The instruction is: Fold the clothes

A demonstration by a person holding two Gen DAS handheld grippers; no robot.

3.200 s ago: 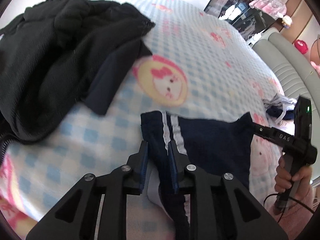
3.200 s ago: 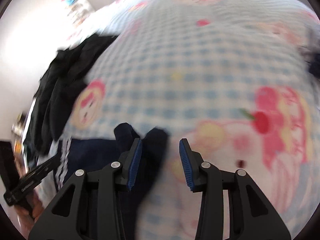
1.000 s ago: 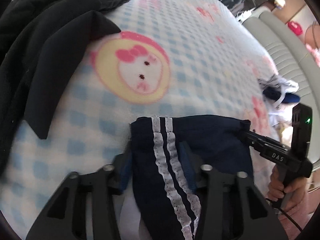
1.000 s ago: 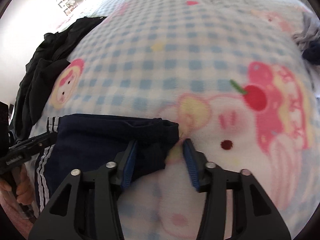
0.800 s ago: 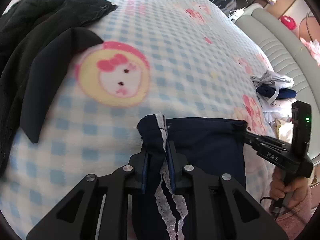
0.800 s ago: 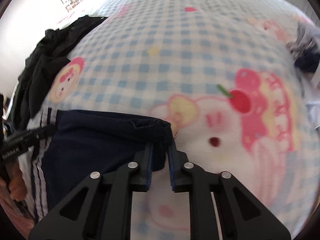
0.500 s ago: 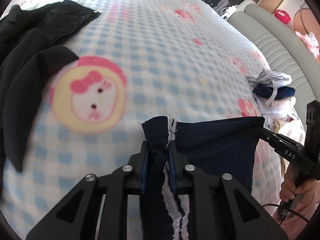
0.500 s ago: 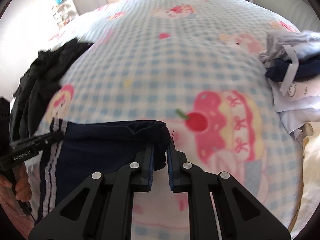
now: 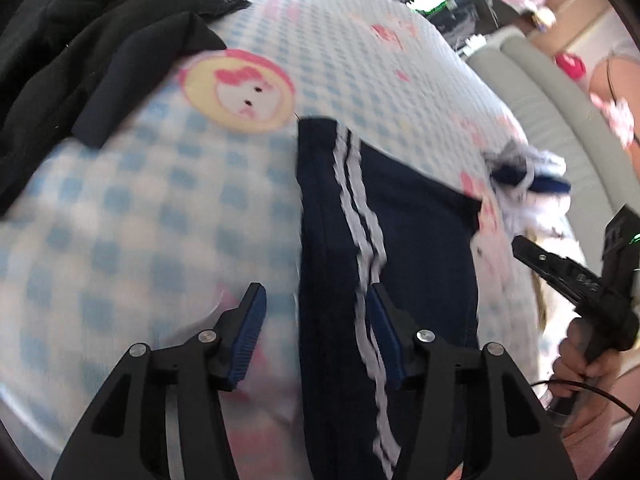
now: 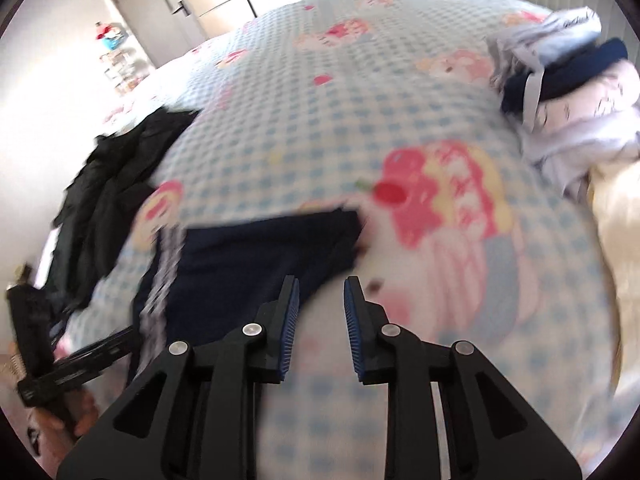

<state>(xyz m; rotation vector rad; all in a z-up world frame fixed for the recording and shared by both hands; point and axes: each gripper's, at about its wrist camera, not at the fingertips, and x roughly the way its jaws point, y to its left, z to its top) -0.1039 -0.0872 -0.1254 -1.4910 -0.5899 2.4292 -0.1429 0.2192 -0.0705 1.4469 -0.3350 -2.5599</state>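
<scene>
Navy striped shorts (image 9: pixel 384 216) laid flat mid-frame, both grippers, left (image 9: pixel 316 320) & right (image 10: pixel 320 312), just opened w/ nothing held; black pile (image 9: pixel 80 40) upper left still unfolded.

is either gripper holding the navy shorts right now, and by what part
Neither. The left gripper and the right gripper have both just been opening, and the navy shorts lie loose on the checked blanket.

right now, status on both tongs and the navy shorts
Left tongs open, just opening, shorts under them, unpinched. Right tongs open, just opening, nothing between. Shorts flat on blanket. Black clothes pile beside, clear.
</scene>
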